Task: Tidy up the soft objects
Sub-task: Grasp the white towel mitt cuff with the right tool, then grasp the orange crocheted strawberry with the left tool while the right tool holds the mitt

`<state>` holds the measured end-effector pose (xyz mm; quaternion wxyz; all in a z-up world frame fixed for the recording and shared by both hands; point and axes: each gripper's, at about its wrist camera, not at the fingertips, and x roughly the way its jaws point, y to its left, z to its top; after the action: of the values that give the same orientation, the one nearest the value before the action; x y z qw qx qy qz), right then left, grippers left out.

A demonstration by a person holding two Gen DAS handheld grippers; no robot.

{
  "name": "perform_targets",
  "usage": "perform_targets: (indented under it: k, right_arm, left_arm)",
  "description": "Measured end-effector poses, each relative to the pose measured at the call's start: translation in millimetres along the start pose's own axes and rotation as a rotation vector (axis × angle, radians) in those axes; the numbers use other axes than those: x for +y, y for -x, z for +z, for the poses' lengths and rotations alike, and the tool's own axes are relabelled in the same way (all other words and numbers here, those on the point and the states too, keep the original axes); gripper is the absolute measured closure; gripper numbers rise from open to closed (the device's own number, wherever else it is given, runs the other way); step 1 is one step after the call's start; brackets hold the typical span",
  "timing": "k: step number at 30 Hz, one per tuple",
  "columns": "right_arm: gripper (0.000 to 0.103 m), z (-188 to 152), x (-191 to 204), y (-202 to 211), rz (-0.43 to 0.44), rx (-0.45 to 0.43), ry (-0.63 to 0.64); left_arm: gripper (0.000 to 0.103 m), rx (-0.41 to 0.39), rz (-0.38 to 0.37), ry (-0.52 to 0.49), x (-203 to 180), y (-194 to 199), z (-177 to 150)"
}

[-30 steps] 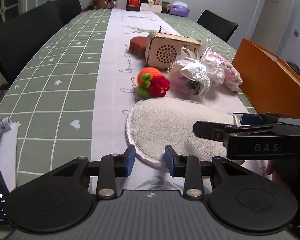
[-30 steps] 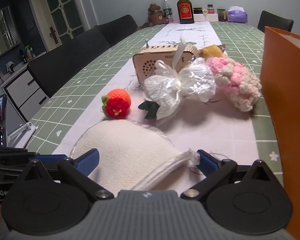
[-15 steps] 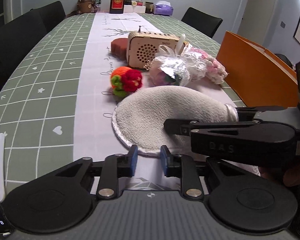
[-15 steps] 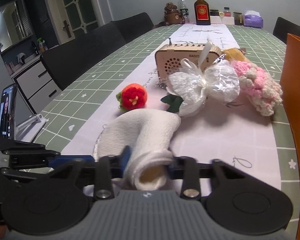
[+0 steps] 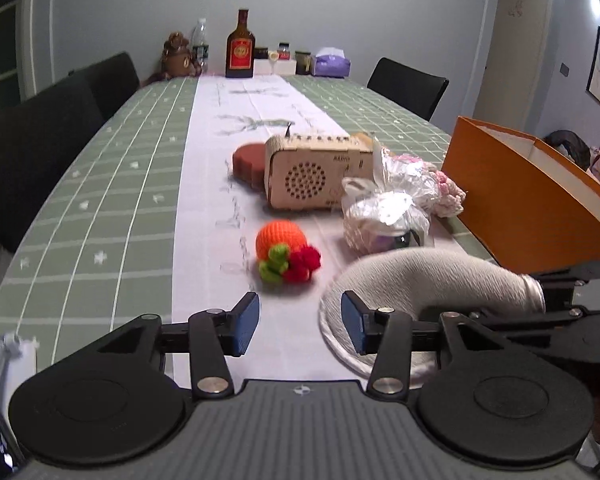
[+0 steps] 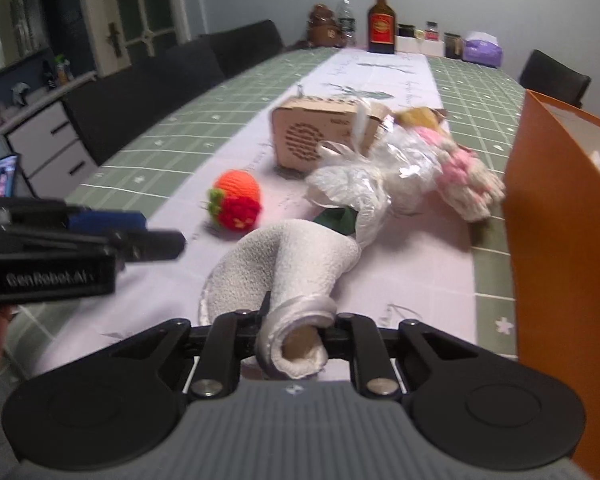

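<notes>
Since half a second ago: left gripper (image 5: 299, 324) now with blue pads wide apart, earlier nearly together; white terry mitt (image 6: 296, 264) lifted more at the cuff end and curled into a roll, earlier flatter on the cloth. One second ago: mitt flat on the table, right fingers spread on both sides of the cuff.

Right gripper (image 6: 294, 330) clamped on the cuff of the mitt, satin-edged opening bunched between the fingers and turned toward the camera. Far end of the mitt resting on the pale runner (image 6: 400, 280), close to the green leaf of the wrapped bundle. In the left view, same mitt (image 5: 428, 280) arched up toward the right gripper (image 5: 556, 292) at the right edge, round end just beside the right pad of the left gripper; touching or not, cannot tell. Nothing between the left pads, only runner under them.

Further along the runner: crocheted orange ball (image 5: 282, 250) with red flower and green leaf, well apart from the mitt; cellophane-wrapped bundle (image 5: 388, 208); pink and cream knitted piece (image 6: 464, 184) beside it; wooden radio (image 5: 316, 176) behind. Orange box (image 5: 532, 200) standing at the right table edge. Green checked tablecloth (image 5: 100, 208) on both sides of the runner.
</notes>
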<state>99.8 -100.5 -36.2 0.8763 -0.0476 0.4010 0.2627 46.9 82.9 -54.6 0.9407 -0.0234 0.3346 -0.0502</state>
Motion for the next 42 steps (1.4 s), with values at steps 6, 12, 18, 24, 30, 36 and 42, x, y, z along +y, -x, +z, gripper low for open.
perform_targets:
  k: [6,12,18,24,30,36,42]
  right_arm:
    - [0.087,3,-13,-12,-0.033,0.042,-0.033]
    - [0.087,8,-11,-20,-0.043,0.047,-0.035]
    - [0.086,7,-13,-24,-0.037,0.06,-0.045]
    - [0.085,7,-12,-25,-0.038,0.058,-0.043]
    - [0.085,7,-12,-18,-0.021,0.054,-0.045]
    - [0.086,6,-2,6,0.018,0.012,0.016]
    - [0.085,2,12,31,0.081,-0.015,0.093]
  left_arm:
    - [0.034,-0.033,0.047,-0.031,-3,-29,13]
    - [0.033,0.002,0.075,0.034,3,-59,20]
    - [0.043,0.038,0.093,0.066,8,-72,21]
    - [0.051,0.038,0.095,0.065,5,-69,20]
    - [0.052,0.017,0.11,0.075,5,-52,18]
    - [0.052,-0.017,0.119,0.073,-2,-23,13]
    - [0.052,-0.043,0.14,0.077,-7,4,8]
